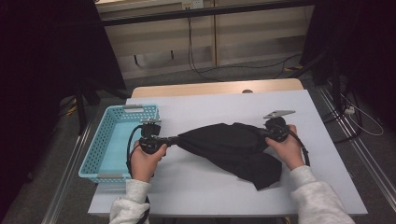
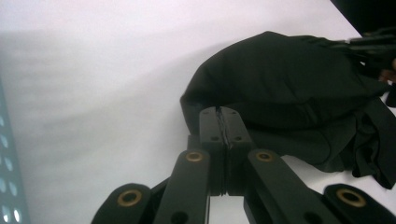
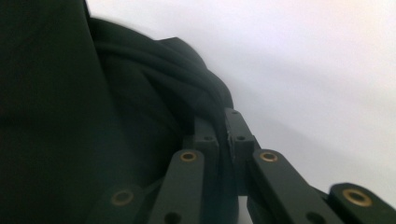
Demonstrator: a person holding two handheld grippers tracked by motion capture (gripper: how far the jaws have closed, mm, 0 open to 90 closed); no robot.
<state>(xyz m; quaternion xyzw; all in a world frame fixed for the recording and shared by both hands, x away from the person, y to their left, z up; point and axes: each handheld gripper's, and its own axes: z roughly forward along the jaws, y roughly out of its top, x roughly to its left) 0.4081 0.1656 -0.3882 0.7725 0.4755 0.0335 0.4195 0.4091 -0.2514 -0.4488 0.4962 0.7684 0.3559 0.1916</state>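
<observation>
1. Black, soft knit fabric: in the high view a dark garment point(image 1: 231, 151) lies crumpled on the white tabletop point(image 1: 196, 186), between the two hands. The left gripper point(image 1: 173, 139) pinches its left edge; the right gripper point(image 1: 259, 133) bites its upper right edge. A turquoise perforated plastic basket point(image 1: 95, 151) stands just beside the left hand point(image 1: 145, 161).
2. Matte cloth, folded in rounded bulges: in the left gripper view the left gripper point(image 2: 224, 122) has its jaws pressed together with a thin hem of the garment point(image 2: 285, 88) caught between the pads. The tabletop point(image 2: 93, 84) looks smooth and faintly glossy.
3. Dark ridged folds: in the right gripper view the right gripper point(image 3: 224, 122) has its jaws drawn nearly together on a roll of the garment point(image 3: 93, 121); a slim gap remains at the tips.
4. Judgement: both edges appear secured, so the step in hand is grasping. The next move probably calls for lifting and drawing the hands apart evenly, to spread the limp cloth without slipping.
</observation>
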